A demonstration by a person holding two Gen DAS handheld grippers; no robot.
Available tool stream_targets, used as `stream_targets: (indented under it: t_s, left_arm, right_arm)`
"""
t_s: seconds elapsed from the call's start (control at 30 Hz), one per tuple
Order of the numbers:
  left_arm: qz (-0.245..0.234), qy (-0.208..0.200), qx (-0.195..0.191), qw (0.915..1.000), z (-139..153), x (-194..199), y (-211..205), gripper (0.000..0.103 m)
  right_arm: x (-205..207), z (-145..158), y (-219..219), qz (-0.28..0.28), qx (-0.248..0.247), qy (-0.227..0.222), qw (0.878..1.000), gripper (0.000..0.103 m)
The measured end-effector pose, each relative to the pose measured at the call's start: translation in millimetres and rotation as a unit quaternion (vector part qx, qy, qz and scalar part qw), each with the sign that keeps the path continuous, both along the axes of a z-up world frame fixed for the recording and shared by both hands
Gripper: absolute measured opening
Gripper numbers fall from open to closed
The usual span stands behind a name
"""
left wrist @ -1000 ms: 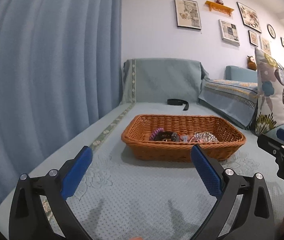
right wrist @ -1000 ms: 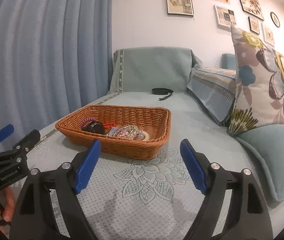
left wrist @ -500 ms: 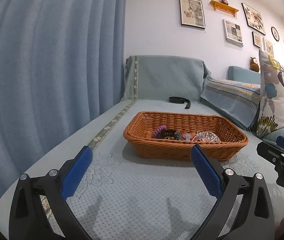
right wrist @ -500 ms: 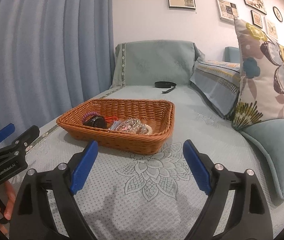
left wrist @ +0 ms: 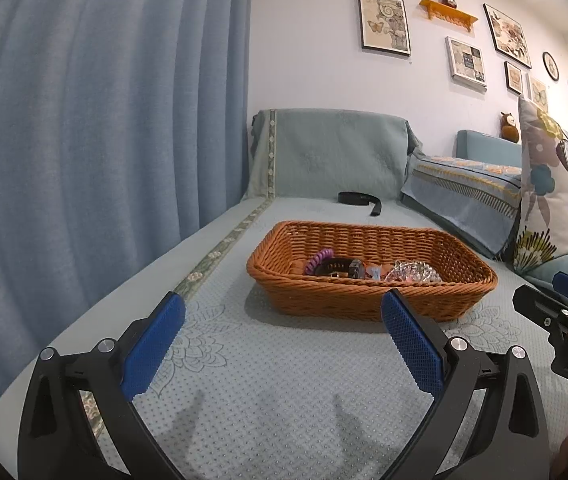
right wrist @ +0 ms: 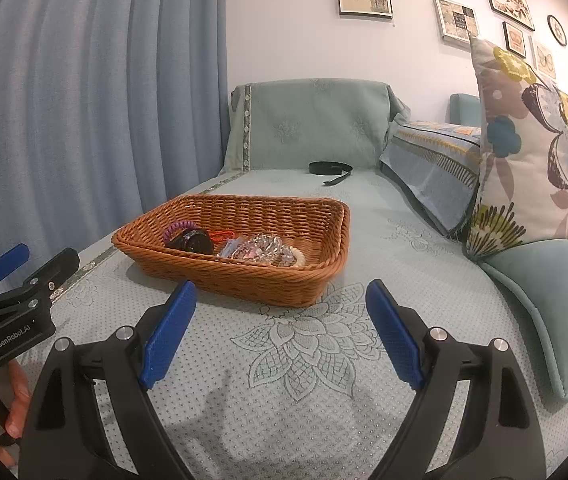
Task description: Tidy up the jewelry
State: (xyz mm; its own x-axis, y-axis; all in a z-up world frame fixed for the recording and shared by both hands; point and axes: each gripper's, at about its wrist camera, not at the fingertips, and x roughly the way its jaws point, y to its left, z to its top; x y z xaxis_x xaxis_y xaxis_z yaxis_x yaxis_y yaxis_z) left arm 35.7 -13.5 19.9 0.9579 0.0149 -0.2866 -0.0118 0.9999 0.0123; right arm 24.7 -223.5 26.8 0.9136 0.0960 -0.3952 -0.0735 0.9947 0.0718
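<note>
An orange wicker basket (left wrist: 371,300) (right wrist: 244,276) sits on a teal sofa cover. In it lie a purple coil hair tie (left wrist: 317,258) (right wrist: 178,228), a dark bracelet (left wrist: 337,267) (right wrist: 196,240), a clear crystal bracelet (left wrist: 413,271) (right wrist: 262,246) and other small pieces. My left gripper (left wrist: 284,338) is open and empty, in front of the basket. My right gripper (right wrist: 282,330) is open and empty, in front of the basket's right corner. Each gripper also shows at the edge of the other's view, the left one (right wrist: 12,280) and the right one (left wrist: 563,308).
A black belt (left wrist: 359,200) (right wrist: 329,170) lies on the seat behind the basket. A floral pillow (right wrist: 535,152) and a teal cushion (right wrist: 555,304) stand at the right. A blue curtain (left wrist: 96,140) hangs along the left edge of the sofa.
Both grippers have pulled back and lowered slightly, so the basket looks a little farther off. Both stay open and empty.
</note>
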Motion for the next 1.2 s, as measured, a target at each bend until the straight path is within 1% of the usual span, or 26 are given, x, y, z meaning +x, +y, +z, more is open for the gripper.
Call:
stream_targets:
  t_s: [0.2,0.47,0.6,1.2]
  left_arm:
    - [0.0,0.001,0.0,1.0,-0.2,0.0,-0.3,0.095]
    - [0.001,0.004,-0.002,1.0,-1.3,1.2,0.6,0.095]
    - [0.001,0.007,-0.004,1.0,-1.1,3.0,1.0,0.095]
    - [0.0,0.013,-0.006,0.9999,-1.1,4.3,1.0,0.095]
  right_arm:
    - [-0.5,0.1,0.0,0.0,-0.003,-0.002,1.0,0.085]
    - [-1.6,0.0,1.2,0.0,-0.006,-0.003,1.0,0.086]
    - [-2.3,0.4,1.4,-0.001,-0.008,-0.004,1.0,0.088]
    - [-4.4,1.0,4.0,-0.001,-0.015,-0.005,1.0,0.09]
